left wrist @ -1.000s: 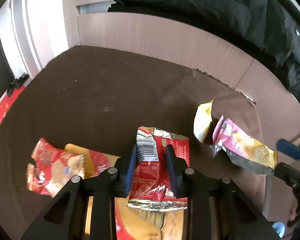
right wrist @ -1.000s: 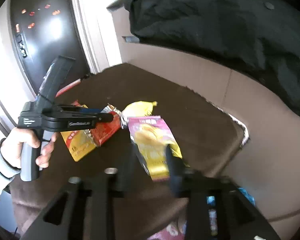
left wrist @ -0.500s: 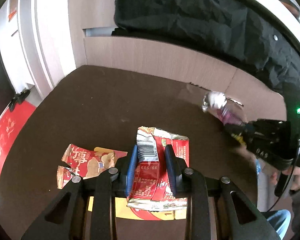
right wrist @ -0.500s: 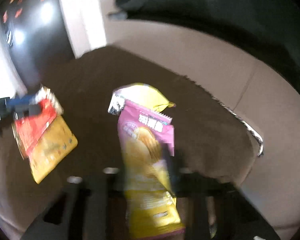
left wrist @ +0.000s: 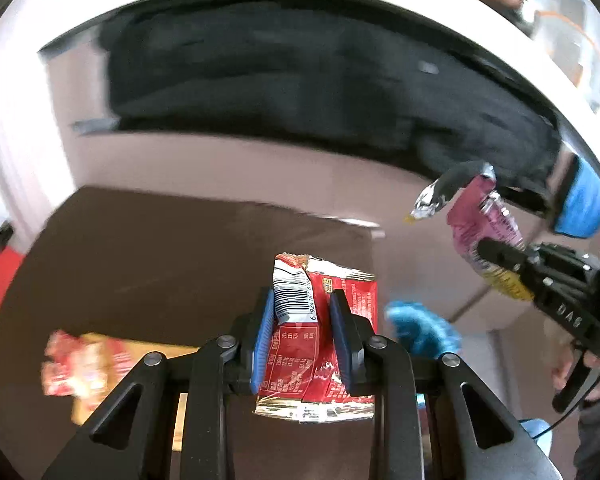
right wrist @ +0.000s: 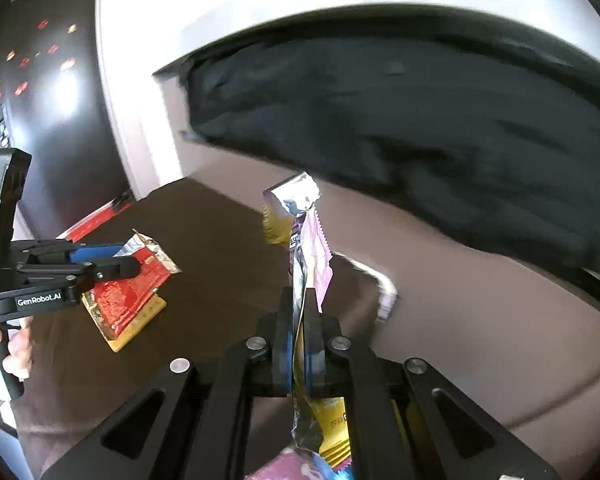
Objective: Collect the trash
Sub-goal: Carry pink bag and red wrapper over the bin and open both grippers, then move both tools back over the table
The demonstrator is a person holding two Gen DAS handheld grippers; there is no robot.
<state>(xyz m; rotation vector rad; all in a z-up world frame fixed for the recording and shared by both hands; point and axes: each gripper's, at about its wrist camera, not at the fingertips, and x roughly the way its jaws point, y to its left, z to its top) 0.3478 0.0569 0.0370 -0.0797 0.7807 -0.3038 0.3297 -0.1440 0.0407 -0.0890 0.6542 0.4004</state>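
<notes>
My left gripper is shut on a red snack wrapper with a barcode and holds it above the dark brown table. It also shows in the right wrist view. My right gripper is shut on a pink and yellow snack bag, held upright off the table; in the left wrist view that bag hangs at the right. A yellow wrapper sits behind it.
A red wrapper and a yellow packet lie on the table at the left. A black cloth hangs over the beige wall panel behind. Something blue lies below the table's right edge.
Both grippers have risen with their wrappers. The right gripper lifted the pink bag off the table and turned it edge-on. The left moved up and right from the wrappers on the table.
</notes>
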